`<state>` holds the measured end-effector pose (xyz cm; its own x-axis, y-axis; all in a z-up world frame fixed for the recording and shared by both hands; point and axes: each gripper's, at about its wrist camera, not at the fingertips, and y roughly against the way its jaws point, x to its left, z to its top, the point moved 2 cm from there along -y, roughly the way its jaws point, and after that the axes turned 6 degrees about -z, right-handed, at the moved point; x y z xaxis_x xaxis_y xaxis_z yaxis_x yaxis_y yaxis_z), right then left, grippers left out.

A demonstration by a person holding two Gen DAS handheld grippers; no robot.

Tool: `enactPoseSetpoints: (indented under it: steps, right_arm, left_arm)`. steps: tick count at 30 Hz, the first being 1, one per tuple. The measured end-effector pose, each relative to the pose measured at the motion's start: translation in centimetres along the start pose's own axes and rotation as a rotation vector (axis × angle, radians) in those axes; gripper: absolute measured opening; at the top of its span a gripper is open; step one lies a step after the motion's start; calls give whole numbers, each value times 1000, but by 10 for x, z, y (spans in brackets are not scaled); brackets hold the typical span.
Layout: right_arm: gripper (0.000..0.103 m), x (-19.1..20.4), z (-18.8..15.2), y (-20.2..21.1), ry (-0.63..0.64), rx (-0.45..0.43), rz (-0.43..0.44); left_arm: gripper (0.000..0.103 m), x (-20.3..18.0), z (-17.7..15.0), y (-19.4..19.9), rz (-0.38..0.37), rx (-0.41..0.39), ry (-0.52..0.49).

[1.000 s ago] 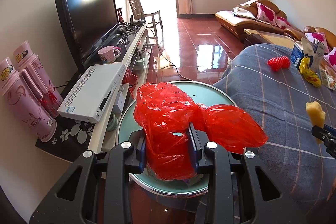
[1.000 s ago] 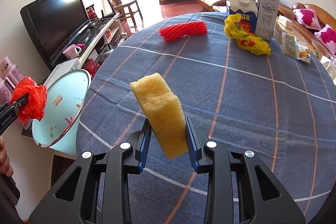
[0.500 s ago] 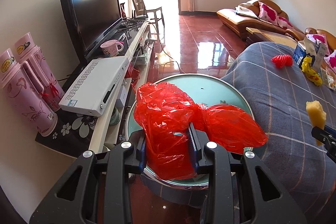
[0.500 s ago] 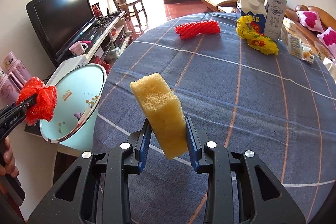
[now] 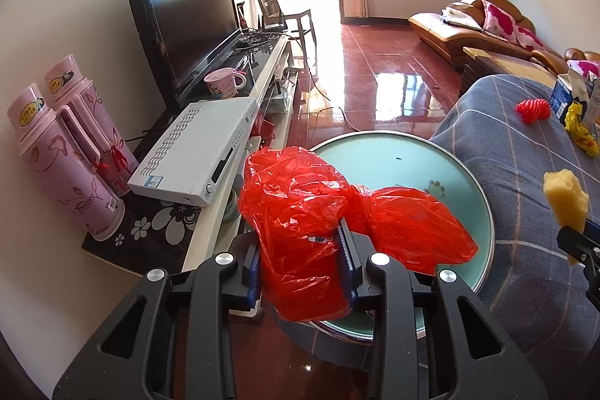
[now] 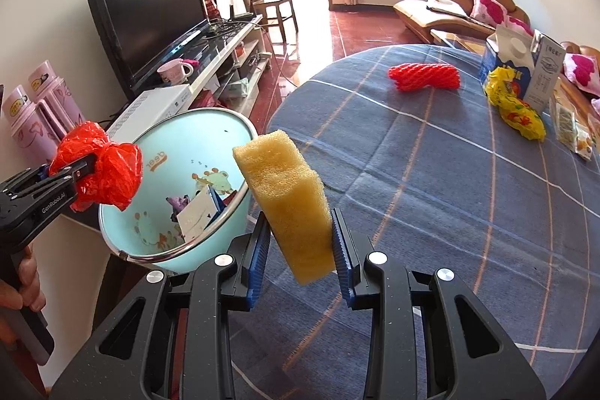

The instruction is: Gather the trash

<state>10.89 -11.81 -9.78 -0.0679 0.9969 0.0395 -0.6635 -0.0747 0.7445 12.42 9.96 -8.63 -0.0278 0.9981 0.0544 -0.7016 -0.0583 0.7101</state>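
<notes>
Both grippers have drifted over toward the basin since a second ago, so the pale blue basin (image 6: pixel 157 160) now sits way bigger and closer in the right wrist view, and you can finally see into it; there's a white card and some small scraps lying at the bottom, next to the cartoon print. Left gripper (image 5: pixel 302 265) has its jaws pinched on a crumpled red plastic bag (image 5: pixel 300 212), which bulges out above and to the right of the fingers; from the right wrist view that bag (image 6: pixel 97 171) hangs right at the basin's near-left rim, though I can't tell if it's touching. Right gripper (image 6: pixel 298 250) is clamped on a yellow sponge (image 6: pixel 288 201), held tilted and up off the blue checked tablecloth (image 6: pixel 468 212), just beside the basin's right edge; the left camera catches the same sponge (image 5: pixel 566 194) at its far right. Still out on the table, well apart from the basin: a red foam net (image 6: pixel 423 75), a yellow wrapper (image 6: pixel 517 111) leaning against a milk carton (image 6: pixel 510 62), and some snack packets (image 6: pixel 570 126) by the far edge. TV (image 5: pixel 183 21) and two pink thermoses (image 5: pixel 63 145) are off to the left.
</notes>
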Motion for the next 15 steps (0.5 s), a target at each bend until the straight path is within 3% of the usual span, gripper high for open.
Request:
enactPoseSetpoints:
  steps: [15]
  right_arm:
    - [33, 38, 14, -18, 48, 7, 54]
  left_arm:
    - [33, 9, -4, -15, 7, 37, 26]
